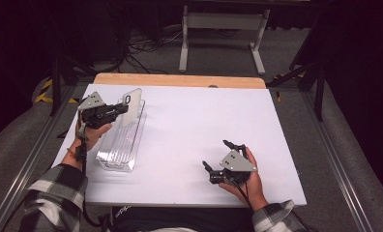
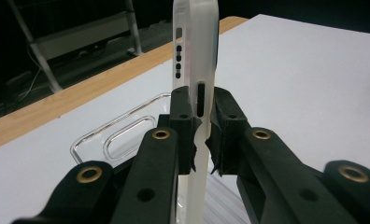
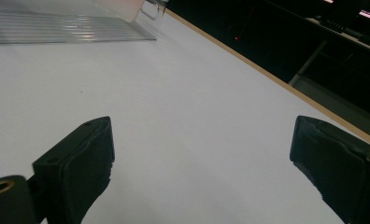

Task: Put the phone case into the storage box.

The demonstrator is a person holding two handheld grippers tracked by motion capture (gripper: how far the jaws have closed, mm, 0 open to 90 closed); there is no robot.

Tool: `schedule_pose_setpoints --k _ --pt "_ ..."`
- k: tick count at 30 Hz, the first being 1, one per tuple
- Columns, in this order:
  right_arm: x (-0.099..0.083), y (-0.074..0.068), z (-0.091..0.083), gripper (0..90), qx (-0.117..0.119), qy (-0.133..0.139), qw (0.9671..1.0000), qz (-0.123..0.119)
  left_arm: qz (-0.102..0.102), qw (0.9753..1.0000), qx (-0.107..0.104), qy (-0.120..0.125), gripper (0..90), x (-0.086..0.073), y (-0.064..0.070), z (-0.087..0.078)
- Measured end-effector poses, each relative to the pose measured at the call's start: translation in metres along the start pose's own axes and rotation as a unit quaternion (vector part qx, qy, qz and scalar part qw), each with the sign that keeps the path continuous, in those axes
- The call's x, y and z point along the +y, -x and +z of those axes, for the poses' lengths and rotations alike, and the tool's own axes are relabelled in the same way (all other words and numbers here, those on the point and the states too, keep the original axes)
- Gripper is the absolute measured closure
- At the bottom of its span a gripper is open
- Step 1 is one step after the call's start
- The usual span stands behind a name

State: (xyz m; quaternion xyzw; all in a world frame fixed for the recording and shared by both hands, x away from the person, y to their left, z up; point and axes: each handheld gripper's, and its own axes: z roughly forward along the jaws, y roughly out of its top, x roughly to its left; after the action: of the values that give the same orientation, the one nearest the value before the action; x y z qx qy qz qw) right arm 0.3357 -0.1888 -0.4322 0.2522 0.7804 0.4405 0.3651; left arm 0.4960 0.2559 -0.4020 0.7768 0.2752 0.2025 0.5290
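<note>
At upper left of the high view: left gripper (image 1: 123, 109) clamps the phone case (image 1: 133, 100) upright, long axis vertical.
Below it: clear tray (image 1: 113, 162), touching or apart unclear.
Right gripper (image 1: 217, 160): lower right, jaws wide apart, holding nothing, well apart.

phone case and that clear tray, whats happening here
A person is working at a white table with a gripper in each hand. The left gripper is shut on a frosted white phone case, held upright by its edge above the far end of a clear ribbed plastic tray that lies on the table's left side. The right gripper rests near the table's front right with its jaws wide open, holding nothing. Whether the case is going into the tray or coming out cannot be told.
</note>
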Motion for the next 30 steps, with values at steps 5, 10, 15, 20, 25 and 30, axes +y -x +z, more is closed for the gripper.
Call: schedule_pose_setpoints --k 5,10,15,20,25,30 --pt "0.0 -0.001 0.001 7.2 0.002 -0.002 1.0 -0.001 -0.008 1.0 0.003 -0.002 81.3 -0.002 -0.005 0.004" --pt "-0.001 -0.001 0.001 7.2 0.003 -0.002 1.0 -0.002 -0.006 0.9999 0.005 -0.008 81.2 -0.004 -0.009 0.01" --pt "-0.001 -0.001 0.002 7.2 0.004 -0.005 1.0 -0.003 -0.006 0.9999 0.002 -0.012 81.3 -0.006 -0.012 0.016" --pt "-0.001 -0.002 0.003 7.2 0.004 -0.006 1.0 -0.007 -0.005 0.9999 0.004 -0.01 81.2 -0.005 -0.014 0.018" --pt "-0.002 -0.003 0.004 7.4 0.008 -0.009 0.9999 -0.01 -0.003 0.9994 0.03 -0.016 80.9 -0.006 -0.019 0.019" --pt "-0.002 -0.004 0.005 7.7 0.01 -0.014 0.9998 -0.014 -0.003 0.9976 0.064 -0.024 77.6 -0.008 -0.022 0.019"
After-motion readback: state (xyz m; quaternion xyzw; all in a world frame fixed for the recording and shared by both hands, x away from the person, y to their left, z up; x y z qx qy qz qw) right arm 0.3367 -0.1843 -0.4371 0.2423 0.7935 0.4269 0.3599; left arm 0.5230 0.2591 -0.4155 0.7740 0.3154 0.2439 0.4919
